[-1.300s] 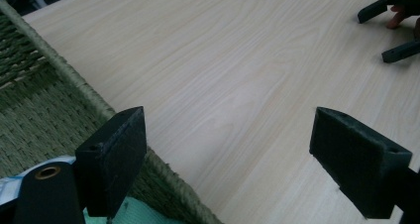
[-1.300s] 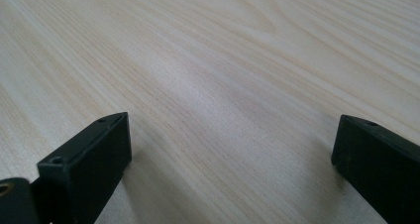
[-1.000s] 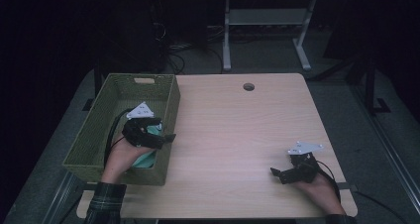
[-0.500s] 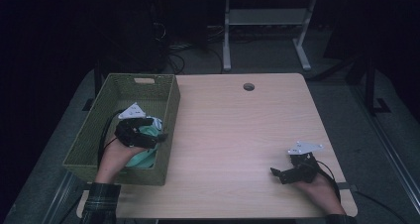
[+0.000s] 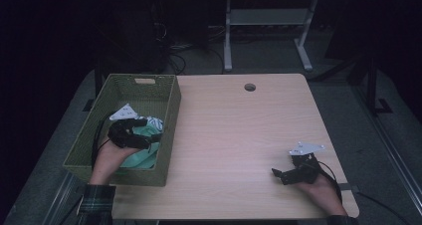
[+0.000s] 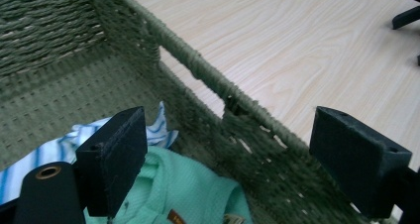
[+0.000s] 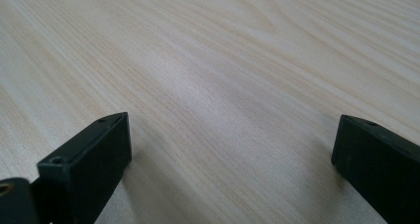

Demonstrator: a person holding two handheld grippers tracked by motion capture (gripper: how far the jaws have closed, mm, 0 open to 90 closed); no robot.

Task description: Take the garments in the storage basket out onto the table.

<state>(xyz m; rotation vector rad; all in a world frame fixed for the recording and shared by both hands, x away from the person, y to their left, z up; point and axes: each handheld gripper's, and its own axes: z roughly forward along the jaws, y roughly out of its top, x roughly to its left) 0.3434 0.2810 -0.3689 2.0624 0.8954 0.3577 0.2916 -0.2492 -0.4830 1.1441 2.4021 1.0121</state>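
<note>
The left hand-held gripper [image 5: 149, 135] hangs inside the green woven basket [image 5: 169, 110] at the table's [image 5: 239, 135] left edge, its jaws spread wide with nothing between them. Below it lie a mint-green garment [image 6: 188, 189] and a blue-and-white striped cloth [image 6: 64, 144], possibly another garment. The right hand-held gripper [image 5: 279, 174] rests near the table's front right corner, jaws likewise spread apart over bare wood.
</note>
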